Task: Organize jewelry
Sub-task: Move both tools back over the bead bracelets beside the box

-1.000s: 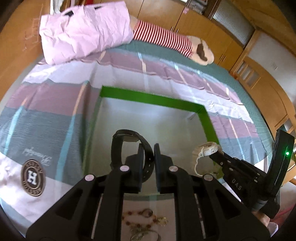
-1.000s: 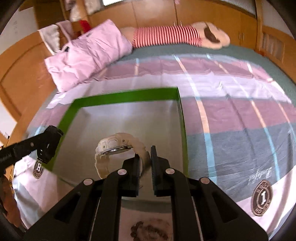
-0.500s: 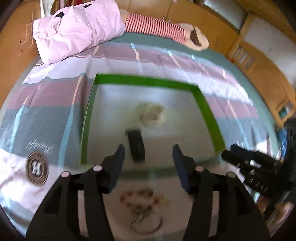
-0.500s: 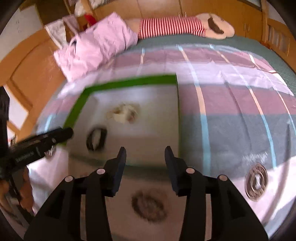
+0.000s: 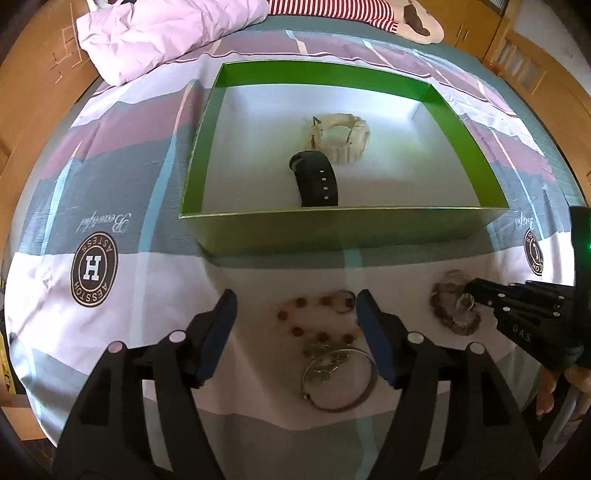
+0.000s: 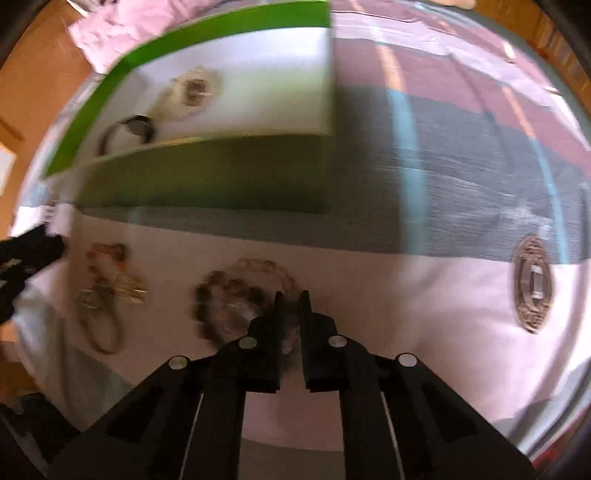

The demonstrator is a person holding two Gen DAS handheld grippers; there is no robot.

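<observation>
A green box (image 5: 332, 230) on the bed holds a black watch (image 5: 316, 181) and a cream watch (image 5: 341, 138). In front of it, on the bedspread, lie an amber bead bracelet (image 5: 314, 319) and a silver bangle (image 5: 340, 382). My left gripper (image 5: 295, 317) hangs over them with its jaws opening; the beads lie between the fingers, untouched. To the right sits a heap of clear and brown bead bracelets (image 5: 452, 312) (image 6: 236, 299). My right gripper (image 6: 290, 301) (image 5: 471, 295) is shut on the heap's clear bead bracelet at its near edge.
A pink duvet (image 5: 166, 33) and a striped plush toy (image 5: 351, 11) lie beyond the box. Wooden bed boards and cupboards (image 5: 535, 74) ring the bed. A person's fingers (image 5: 546, 391) show behind the right gripper. The bedspread bears round logos (image 5: 94, 264).
Both grippers let their watches go into the box, drew back and sank toward the jewelry in front of it. The left stands open; the right opened, then shut at the bracelet heap.
</observation>
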